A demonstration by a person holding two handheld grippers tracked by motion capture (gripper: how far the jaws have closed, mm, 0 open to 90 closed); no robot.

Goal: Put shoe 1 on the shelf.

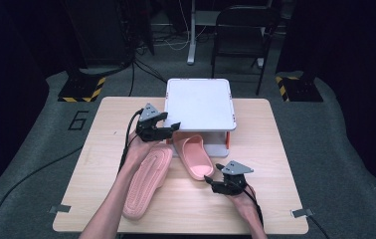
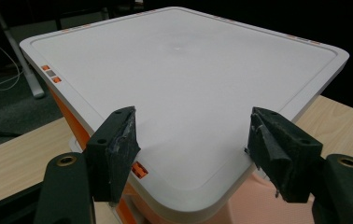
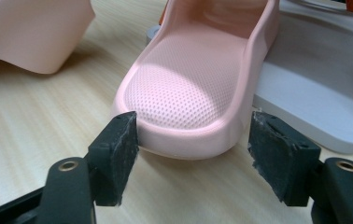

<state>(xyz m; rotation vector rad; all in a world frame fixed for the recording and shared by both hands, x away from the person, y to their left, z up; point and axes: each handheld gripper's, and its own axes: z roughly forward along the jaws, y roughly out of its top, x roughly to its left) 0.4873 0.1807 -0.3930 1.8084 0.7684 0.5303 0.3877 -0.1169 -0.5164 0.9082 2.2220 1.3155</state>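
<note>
1. Right gripper [image 3: 191,158]: jaws wide apart, straddling the heel of the upright pink slipper [image 3: 198,93], gripping nothing.
2. Left gripper [image 2: 193,140]: jaws spread, empty, over the white rack [image 2: 184,79].
3. Overturned slipper [image 1: 147,180] lies beside the left forearm.

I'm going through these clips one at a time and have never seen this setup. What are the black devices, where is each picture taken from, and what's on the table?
No robot here: a person holds a hand-held two-jaw gripper in each hand. The high view looks down on a wooden table from the person's side, showing the left gripper and the right gripper.

The other two pictures come from cameras riding on those grippers, looking out between their black jaws.

On the table stands a low white shelf with orange posts and two pink slippers: one upright slipper with its toe under the shelf, one flipped slipper sole-up.

The left gripper hangs open by the shelf's top. The right gripper is open, its jaws on either side of the upright slipper's heel. Nothing is held.
</note>
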